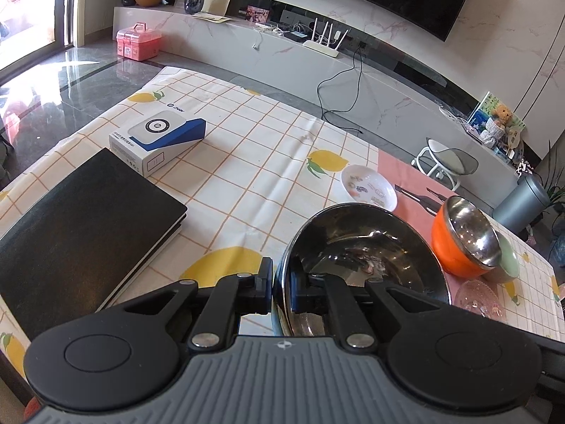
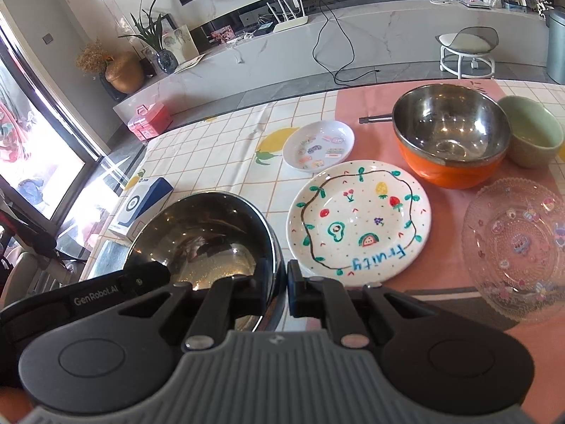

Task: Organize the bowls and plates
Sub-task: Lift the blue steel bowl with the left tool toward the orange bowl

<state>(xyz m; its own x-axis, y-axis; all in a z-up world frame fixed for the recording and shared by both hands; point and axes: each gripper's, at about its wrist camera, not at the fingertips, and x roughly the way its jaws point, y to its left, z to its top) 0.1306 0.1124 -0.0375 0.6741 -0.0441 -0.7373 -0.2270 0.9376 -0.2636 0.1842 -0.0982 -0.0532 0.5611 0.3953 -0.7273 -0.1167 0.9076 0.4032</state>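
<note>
Left gripper (image 1: pixel 279 291): jaws clamped on the rim of the large steel bowl (image 1: pixel 363 247), one pad outside the wall, the other inside. Right gripper (image 2: pixel 284 291): likewise pinched shut on the opposite rim of the same bowl, one finger inside, one outside. Bowl held between the two tools, over the checked lemon-print tablecloth (image 1: pixel 247 162); clear of the cloth or not, impossible to tell.

Just right of the held bowl in the right wrist view: white plate (image 2: pixel 358 215) painted with fruits and the word "Fruity", flat on the cloth. Beyond it, small white dish (image 2: pixel 319 148) with stickers or printed pictures. Farther right, orange bowl with steel lining (image 2: pixel 450 134) on a pink mat (image 2: pixel 363 106), touching or nearly touching a pale green cup-like bowl (image 2: pixel 533 136). Dark chopsticks (image 2: pixel 376 119) lying just left of the orange bowl. At the near right, clear glass plate (image 2: pixel 519 243) with small coloured motifs, partly over the pink mat.

Left of the held bowl in the left wrist view: black notebook (image 1: pixel 81 226) flat on the cloth, and beyond it a white-and-blue carton (image 1: pixel 159 143). Behind the table: dark glossy floor, marble media bench with a white router (image 1: pixel 323 44), pink case (image 1: pixel 137 42), white stool (image 1: pixel 441 160).
</note>
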